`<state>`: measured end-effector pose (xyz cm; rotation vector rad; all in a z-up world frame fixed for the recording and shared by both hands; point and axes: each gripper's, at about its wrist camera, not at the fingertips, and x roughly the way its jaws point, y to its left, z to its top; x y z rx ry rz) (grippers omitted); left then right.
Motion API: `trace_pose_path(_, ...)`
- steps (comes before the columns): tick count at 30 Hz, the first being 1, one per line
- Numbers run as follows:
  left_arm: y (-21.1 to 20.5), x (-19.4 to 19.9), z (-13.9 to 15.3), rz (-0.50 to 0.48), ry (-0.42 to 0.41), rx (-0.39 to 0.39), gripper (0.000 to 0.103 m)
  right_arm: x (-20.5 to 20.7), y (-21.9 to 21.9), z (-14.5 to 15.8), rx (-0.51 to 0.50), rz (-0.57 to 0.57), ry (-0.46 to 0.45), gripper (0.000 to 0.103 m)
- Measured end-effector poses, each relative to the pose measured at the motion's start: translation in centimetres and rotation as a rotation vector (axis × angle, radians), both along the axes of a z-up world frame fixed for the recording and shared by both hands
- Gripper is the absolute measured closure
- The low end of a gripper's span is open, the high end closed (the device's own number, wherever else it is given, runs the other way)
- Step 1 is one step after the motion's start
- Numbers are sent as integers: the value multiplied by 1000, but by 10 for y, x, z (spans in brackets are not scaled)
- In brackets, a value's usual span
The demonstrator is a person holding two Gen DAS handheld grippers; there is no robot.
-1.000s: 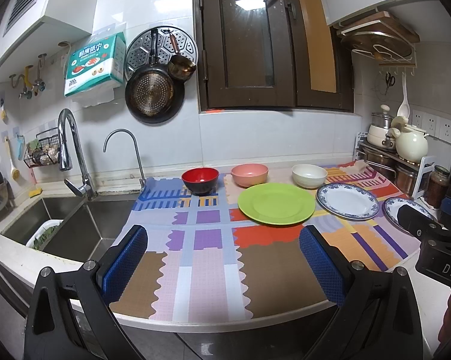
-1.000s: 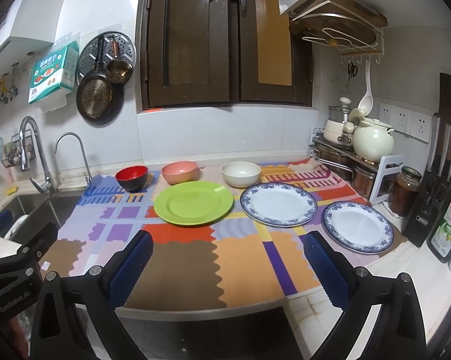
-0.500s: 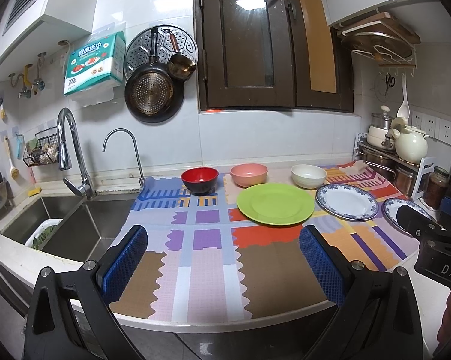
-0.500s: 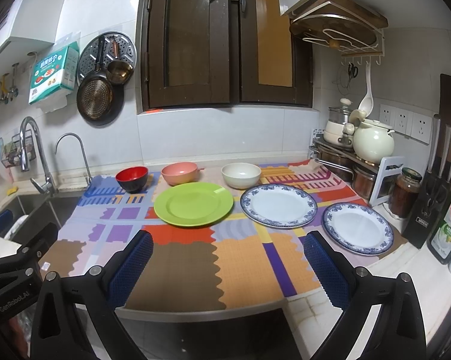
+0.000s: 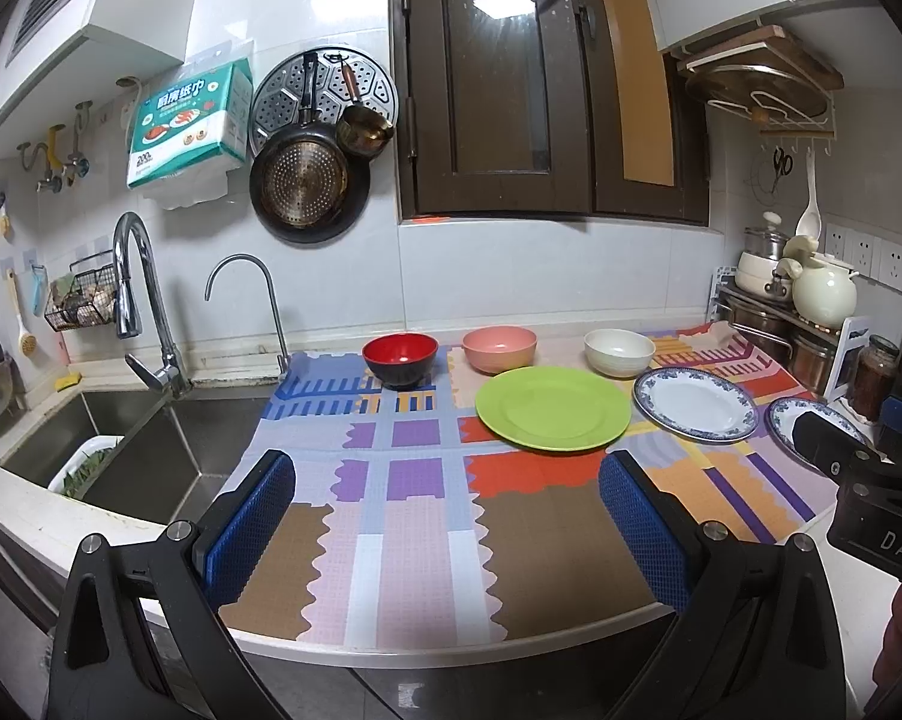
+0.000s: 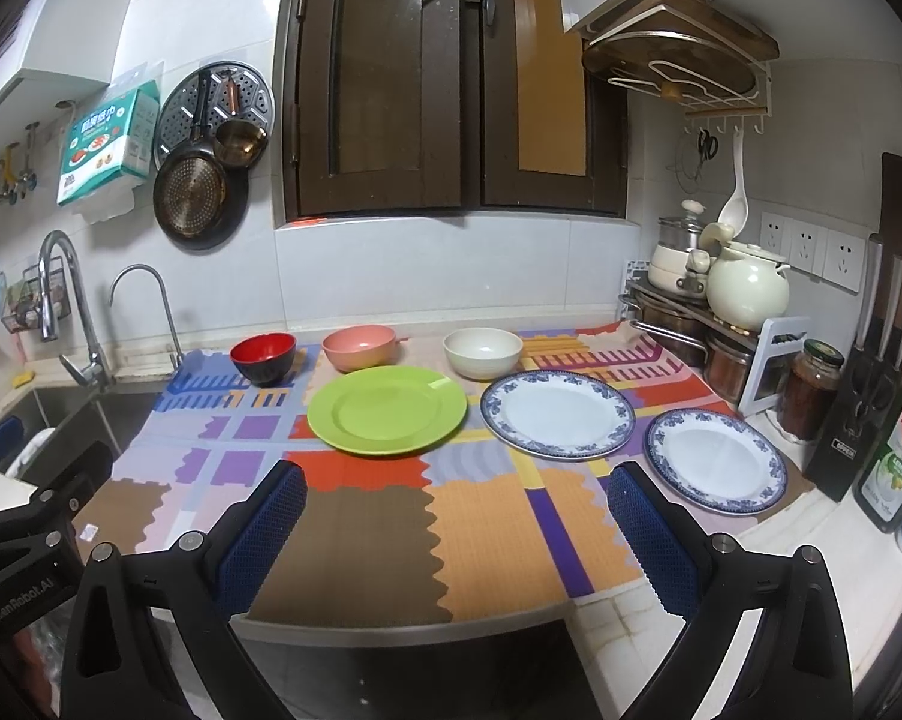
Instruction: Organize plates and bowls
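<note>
Almost nothing has changed over the last second: both views sit nearly as they did, with at most a slight drift, so the sorting has not begun. The left claw hangs wide and empty over the near edge of the patchwork-coloured mat that covers the surface, and the right claw is likewise wide and empty. Take the round lime-green plastic plate as the landmark: behind it stands a row of three bowls, the glossy red-and-black bowl back and to its left, the salmon-pink bowl directly behind, almost touching its rim, and the cream-white bowl back and to its right. Just beside it on the right lies a white plate with a blue floral rim, and a second blue-rimmed white plate lies further right, nearer the front. Every dish lies single and unstacked, so the whole task probably remains; the right claw looks best placed for the blue-rimmed plates.
</note>
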<state>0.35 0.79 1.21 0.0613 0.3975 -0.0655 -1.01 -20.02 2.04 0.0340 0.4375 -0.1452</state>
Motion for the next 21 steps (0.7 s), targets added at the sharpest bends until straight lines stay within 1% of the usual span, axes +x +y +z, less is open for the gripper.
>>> trace_pose_path(12, 19, 11, -7, -29, 16, -6, 0, 13, 9, -1, 0, -10, 15, 1)
trace_pose_path(16, 25, 16, -13, -45, 38, -2, 0, 15, 17, -9, 14, -23, 27, 1)
trace_pose_path(21, 30, 29, -16, -29, 50, 1, 0, 21, 25, -17, 25, -24, 46, 1)
